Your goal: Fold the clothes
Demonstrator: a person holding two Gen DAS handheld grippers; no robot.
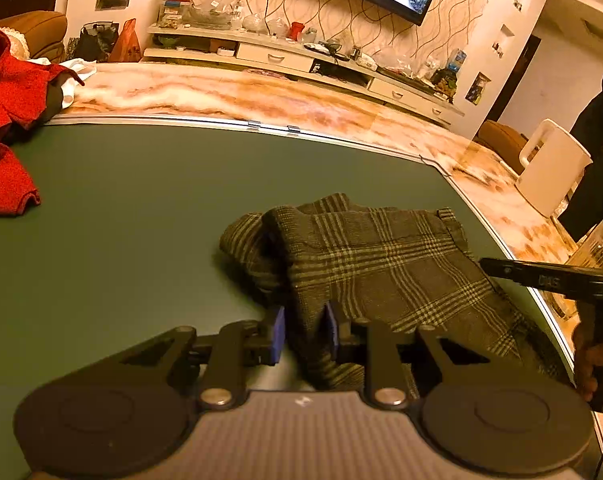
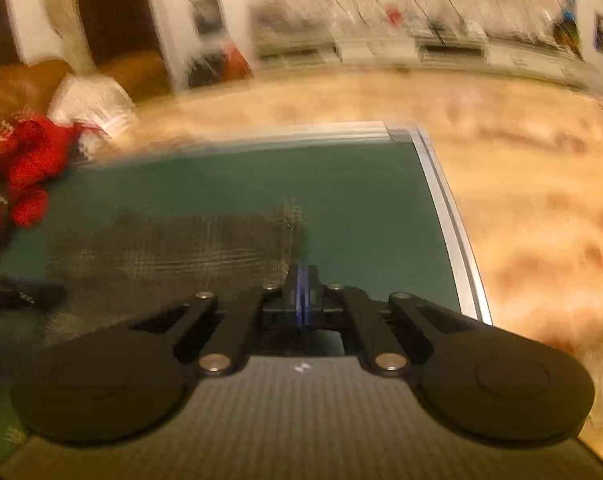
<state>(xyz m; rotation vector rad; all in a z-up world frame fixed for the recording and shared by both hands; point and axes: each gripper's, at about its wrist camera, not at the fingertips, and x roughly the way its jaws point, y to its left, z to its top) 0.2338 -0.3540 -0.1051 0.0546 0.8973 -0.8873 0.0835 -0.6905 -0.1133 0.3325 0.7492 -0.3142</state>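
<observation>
A dark plaid garment (image 1: 385,264) lies partly folded on the green mat (image 1: 133,184). My left gripper (image 1: 304,332) is partly open, with a fold of the plaid cloth between its blue pads (image 1: 278,334). The pads do not pinch it. The right wrist view is blurred. There my right gripper (image 2: 301,284) is shut, its tips at the corner of the plaid garment (image 2: 173,248). Whether it grips the cloth is unclear. The right gripper's body also shows at the right edge of the left wrist view (image 1: 561,280).
Red clothes (image 1: 5,120) are piled at the mat's far left, also in the right wrist view (image 2: 25,168). The mat lies on a marble-patterned table (image 1: 261,96). A white chair (image 1: 553,168) stands at the right. A TV cabinet (image 1: 301,60) lines the back wall.
</observation>
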